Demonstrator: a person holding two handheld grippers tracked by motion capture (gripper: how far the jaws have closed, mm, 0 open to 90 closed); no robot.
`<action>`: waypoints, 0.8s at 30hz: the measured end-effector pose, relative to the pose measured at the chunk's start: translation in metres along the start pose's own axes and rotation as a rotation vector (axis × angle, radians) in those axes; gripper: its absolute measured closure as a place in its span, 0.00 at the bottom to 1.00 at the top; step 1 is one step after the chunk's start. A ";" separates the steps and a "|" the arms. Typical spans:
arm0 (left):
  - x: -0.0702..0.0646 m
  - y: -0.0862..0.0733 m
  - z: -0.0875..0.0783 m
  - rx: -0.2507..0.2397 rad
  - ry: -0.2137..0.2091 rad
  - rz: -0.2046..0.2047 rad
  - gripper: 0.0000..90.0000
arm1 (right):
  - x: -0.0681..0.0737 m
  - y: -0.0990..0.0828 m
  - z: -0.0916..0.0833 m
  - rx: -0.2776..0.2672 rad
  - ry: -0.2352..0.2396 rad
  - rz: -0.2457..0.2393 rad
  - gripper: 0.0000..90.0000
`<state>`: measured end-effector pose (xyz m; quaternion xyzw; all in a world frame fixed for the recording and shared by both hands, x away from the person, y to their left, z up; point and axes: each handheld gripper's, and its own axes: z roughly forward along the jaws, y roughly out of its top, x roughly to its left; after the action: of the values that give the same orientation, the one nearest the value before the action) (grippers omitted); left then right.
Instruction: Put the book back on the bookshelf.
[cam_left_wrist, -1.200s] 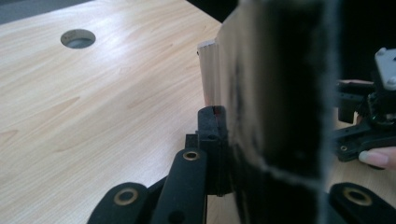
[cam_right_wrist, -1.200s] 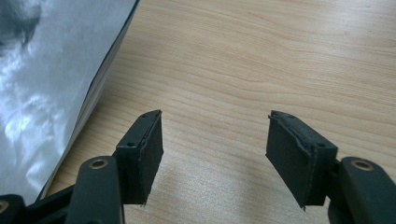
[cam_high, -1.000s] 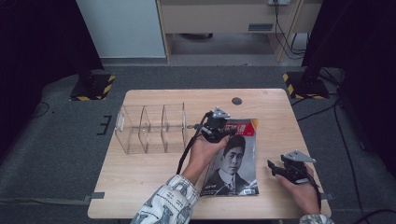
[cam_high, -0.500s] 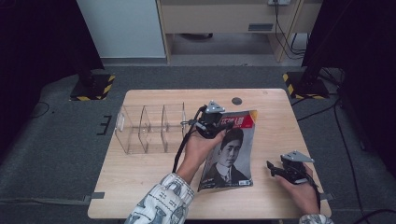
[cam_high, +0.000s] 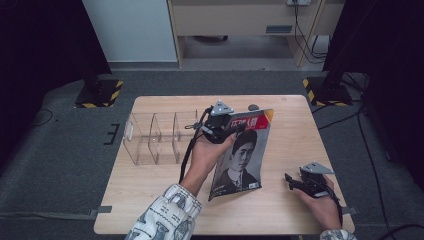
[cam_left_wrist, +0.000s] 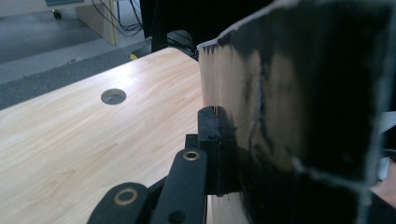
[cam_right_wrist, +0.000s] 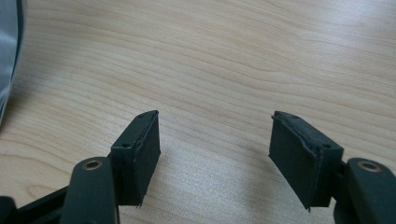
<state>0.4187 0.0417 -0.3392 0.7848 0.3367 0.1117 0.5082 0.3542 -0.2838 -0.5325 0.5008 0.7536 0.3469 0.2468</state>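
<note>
A magazine (cam_high: 242, 155) with a portrait on its cover stands tilted on the wooden table (cam_high: 165, 200), its lower edge resting on the wood. My left gripper (cam_high: 225, 127) is shut on its upper left edge and holds that end up in the air. In the left gripper view the jaws (cam_left_wrist: 219, 116) pinch the dark, glossy magazine (cam_left_wrist: 299, 93) from the side. My right gripper (cam_high: 292, 181) lies low near the table's right front, apart from the magazine. Its jaws (cam_right_wrist: 215, 140) stand open over bare wood with nothing between them.
A clear plastic organizer (cam_high: 155, 137) with several compartments stands on the left half of the table, just left of the left gripper. A small round hole (cam_high: 253, 107) sits near the far edge. Dark floor and stands surround the table.
The left gripper has risen and shifted slightly left, lifting the magazine's top edge so the magazine stands steeper. The right gripper has stayed where it was.
</note>
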 end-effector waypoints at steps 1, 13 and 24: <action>0.000 0.002 -0.002 -0.002 0.000 0.002 0.96 | 0.000 0.000 0.000 0.002 0.000 -0.001 0.37; 0.002 0.012 -0.023 -0.037 0.000 0.016 0.96 | 0.001 -0.001 0.002 0.014 -0.001 -0.023 0.35; 0.009 0.011 -0.042 -0.050 0.016 0.013 0.96 | 0.003 -0.001 0.004 0.023 0.001 -0.023 0.32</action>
<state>0.4082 0.0745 -0.3117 0.7731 0.3326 0.1297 0.5242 0.3552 -0.2801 -0.5365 0.4949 0.7633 0.3356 0.2446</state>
